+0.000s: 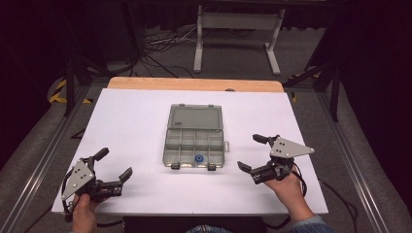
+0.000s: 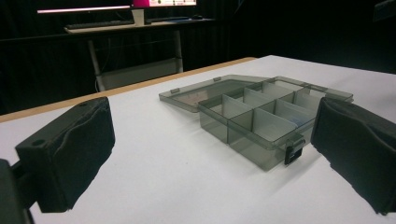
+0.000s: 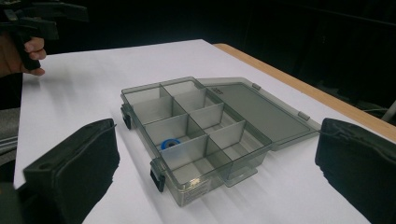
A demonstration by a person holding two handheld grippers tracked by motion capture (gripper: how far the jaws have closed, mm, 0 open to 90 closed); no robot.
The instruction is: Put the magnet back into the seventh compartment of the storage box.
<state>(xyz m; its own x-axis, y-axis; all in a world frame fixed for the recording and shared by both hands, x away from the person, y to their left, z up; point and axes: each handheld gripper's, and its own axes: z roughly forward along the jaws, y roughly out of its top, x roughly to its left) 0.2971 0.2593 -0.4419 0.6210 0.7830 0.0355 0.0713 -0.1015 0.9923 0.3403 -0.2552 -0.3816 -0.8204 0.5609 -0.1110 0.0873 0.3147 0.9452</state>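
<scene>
A grey see-through compartment box (image 1: 194,143) lies open in the middle of the white table, its lid (image 1: 195,117) folded flat toward the far side. A small blue ring (image 1: 198,158) sits in a near compartment, also seen as the blue ring (image 3: 170,143) in the right gripper view. My left gripper (image 1: 115,165) rests open at the near left, apart from the box (image 2: 261,121). My right gripper (image 1: 251,153) is open at the near right, with nothing between its jaws, facing the box (image 3: 196,135).
The white table top (image 1: 131,121) has a wooden strip (image 1: 194,84) along its far edge. Beyond it stands a white frame (image 1: 238,34) with cables on the floor. Metal rails (image 1: 39,160) run along both table sides. The other hand and its gripper (image 3: 28,23) show at top left.
</scene>
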